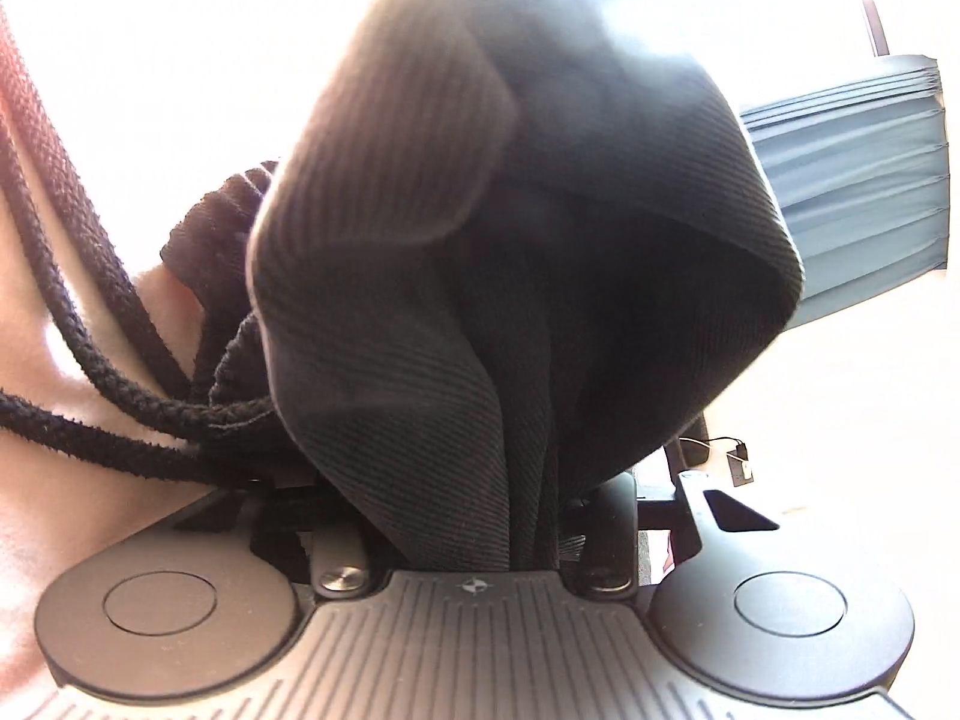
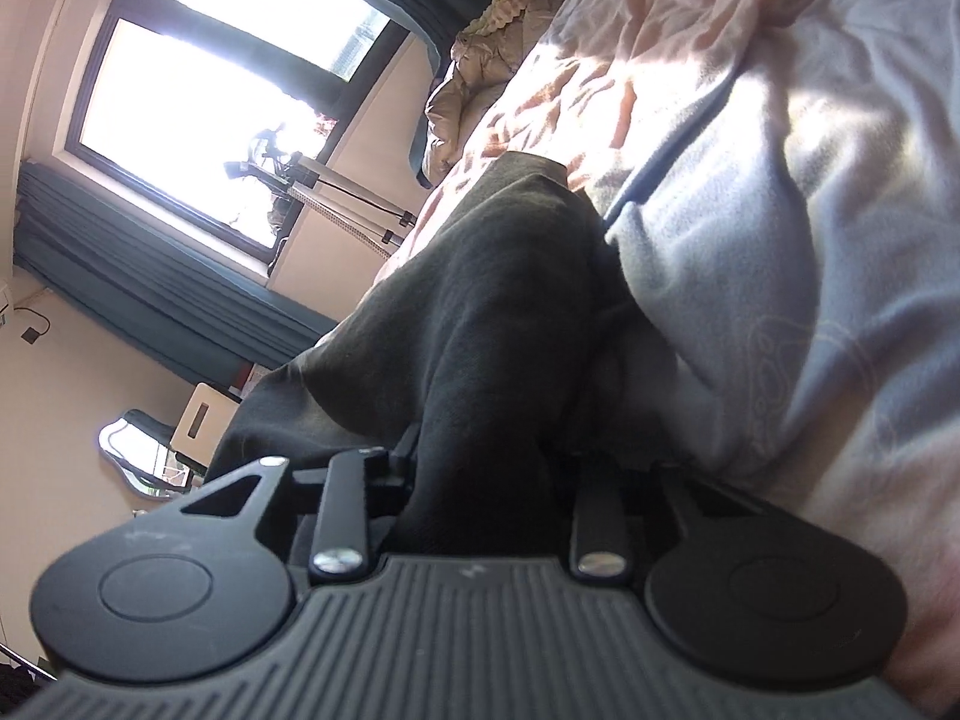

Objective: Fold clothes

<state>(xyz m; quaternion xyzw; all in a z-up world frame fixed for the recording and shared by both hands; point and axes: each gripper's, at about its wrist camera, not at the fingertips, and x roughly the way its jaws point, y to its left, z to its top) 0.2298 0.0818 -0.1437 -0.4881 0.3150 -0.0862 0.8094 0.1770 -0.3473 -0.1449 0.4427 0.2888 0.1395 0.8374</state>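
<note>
Black ribbed knit fabric, a dark garment [image 1: 480, 228], bunches up straight out of the left gripper [image 1: 534, 540], whose jaws are clenched on a pinched fold of it; the cloth billows right in front of the lens and fills most of that view. Thick black braided drawcords [image 1: 90, 324] trail from the garment's gathered edge off to the left, over pale pink bedding [image 1: 36, 360]. In the right wrist view the same dark garment [image 2: 498, 324] runs from the right gripper [image 2: 480, 498], which grips another bunched part of it, and stretches away along the bed. Just beside it lies a light blue fleece blanket [image 2: 780, 300], with rumpled pink sheets [image 2: 600, 60] further off. Beyond are teal curtains [image 2: 150, 288] and a bright window [image 2: 198, 90].
</note>
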